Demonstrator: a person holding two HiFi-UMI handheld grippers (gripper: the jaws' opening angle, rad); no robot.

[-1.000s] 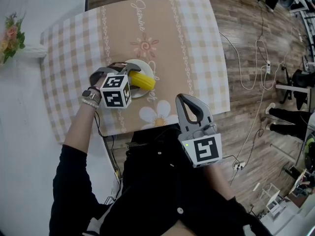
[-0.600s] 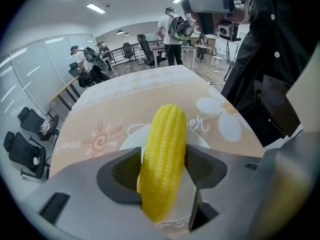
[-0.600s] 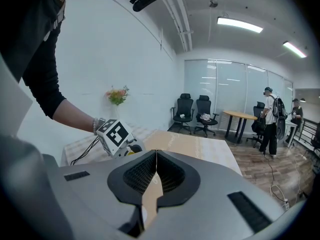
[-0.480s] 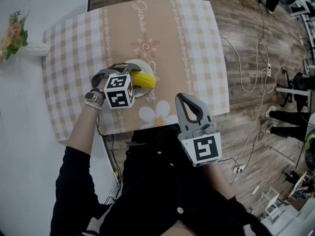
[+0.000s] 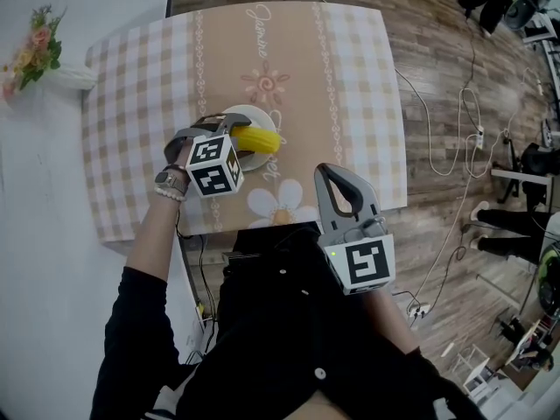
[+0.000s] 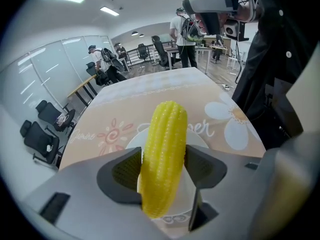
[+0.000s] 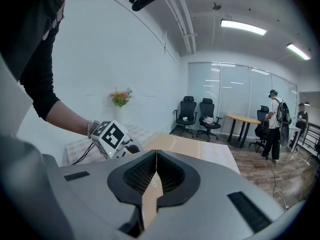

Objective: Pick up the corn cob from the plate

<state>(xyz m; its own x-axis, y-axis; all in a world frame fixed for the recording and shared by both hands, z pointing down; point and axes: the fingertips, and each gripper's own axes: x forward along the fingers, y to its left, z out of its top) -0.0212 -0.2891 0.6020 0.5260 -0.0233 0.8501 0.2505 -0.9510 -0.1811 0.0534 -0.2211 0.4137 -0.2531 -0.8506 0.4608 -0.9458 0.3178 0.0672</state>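
Observation:
A yellow corn cob sits between the jaws of my left gripper, which is shut on it. In the head view the corn cob pokes out to the right of the left gripper, over the white plate. Whether the cob still touches the plate I cannot tell. My right gripper hangs near the table's front edge, off the tablecloth's daisy print, with its jaws shut on nothing.
The table wears a beige and white checked cloth. A vase of flowers stands at its far left edge. Cables run over the wooden floor to the right. People and office chairs fill the room behind.
The view has shifted slightly; the left gripper stays shut on the corn cob over the plate. The right gripper has not moved.

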